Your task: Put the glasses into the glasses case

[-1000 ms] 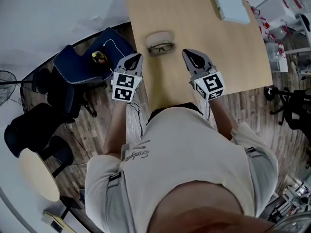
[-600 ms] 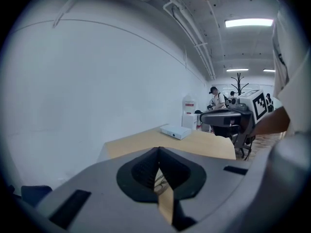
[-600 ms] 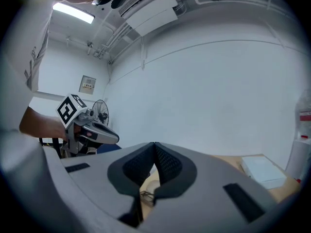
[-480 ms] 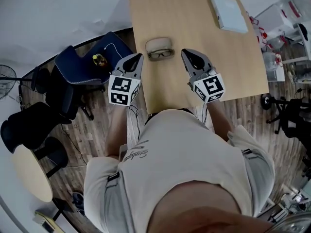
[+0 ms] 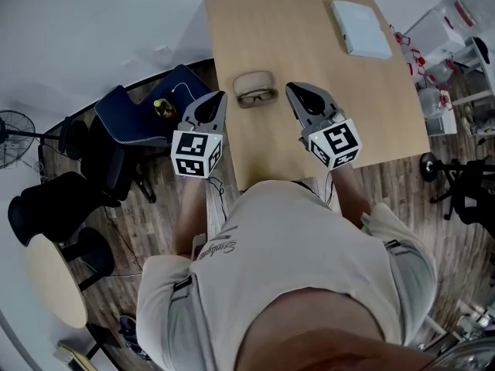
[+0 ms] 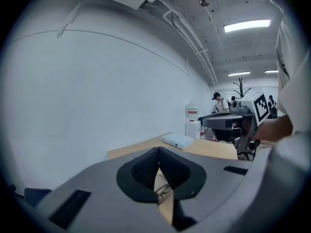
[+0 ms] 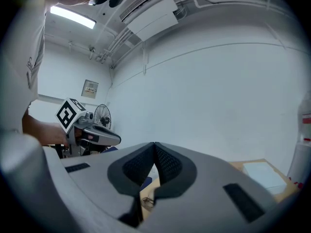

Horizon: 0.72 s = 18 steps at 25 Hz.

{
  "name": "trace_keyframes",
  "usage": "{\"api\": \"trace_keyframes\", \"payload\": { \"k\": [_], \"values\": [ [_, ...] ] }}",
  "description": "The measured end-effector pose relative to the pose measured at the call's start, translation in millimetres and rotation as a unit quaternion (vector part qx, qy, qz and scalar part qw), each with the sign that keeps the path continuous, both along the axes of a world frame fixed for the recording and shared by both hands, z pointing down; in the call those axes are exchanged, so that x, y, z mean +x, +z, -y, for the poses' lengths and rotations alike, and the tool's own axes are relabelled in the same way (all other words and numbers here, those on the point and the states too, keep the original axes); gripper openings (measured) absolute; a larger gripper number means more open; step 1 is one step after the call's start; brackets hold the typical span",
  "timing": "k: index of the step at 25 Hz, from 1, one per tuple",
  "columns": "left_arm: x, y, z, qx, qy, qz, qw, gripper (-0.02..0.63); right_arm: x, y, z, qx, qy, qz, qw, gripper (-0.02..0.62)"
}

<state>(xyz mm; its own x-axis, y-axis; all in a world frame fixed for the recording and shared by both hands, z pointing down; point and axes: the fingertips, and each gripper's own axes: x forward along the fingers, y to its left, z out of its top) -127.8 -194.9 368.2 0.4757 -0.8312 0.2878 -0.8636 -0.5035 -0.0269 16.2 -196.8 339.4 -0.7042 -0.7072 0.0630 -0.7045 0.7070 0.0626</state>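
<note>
On the near part of the wooden table [image 5: 309,45], the glasses [image 5: 257,96] are lying just in front of the glasses case [image 5: 254,80], apparently touching it. We are holding the left gripper [image 5: 216,97] and the right gripper [image 5: 295,91] on either side of them, clear of both. Each gripper's jaws are pressing together on nothing. A white box [image 5: 361,27] is sitting near the far right corner.

Glasses [image 6: 164,189] mostly hidden behind left gripper [image 6: 158,154], just a frame sliver in right gripper view too, glasses case [image 5: 255,81] too small to tell open or closed, fan [image 5: 9,141] cut by left edge, table [image 5: 294,22] near edge hidden by person's torso [image 5: 309,269]
</note>
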Motion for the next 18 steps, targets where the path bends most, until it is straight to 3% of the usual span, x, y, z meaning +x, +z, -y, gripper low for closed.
{"api": "trace_keyframes", "payload": {
  "k": [18],
  "values": [
    [-10, -7, -3, 0.008, -0.02, -0.021, 0.9995, 0.015, -10, -10, 5, 0.01, -0.013, -0.001, 1.0, -0.005]
  ]
}}
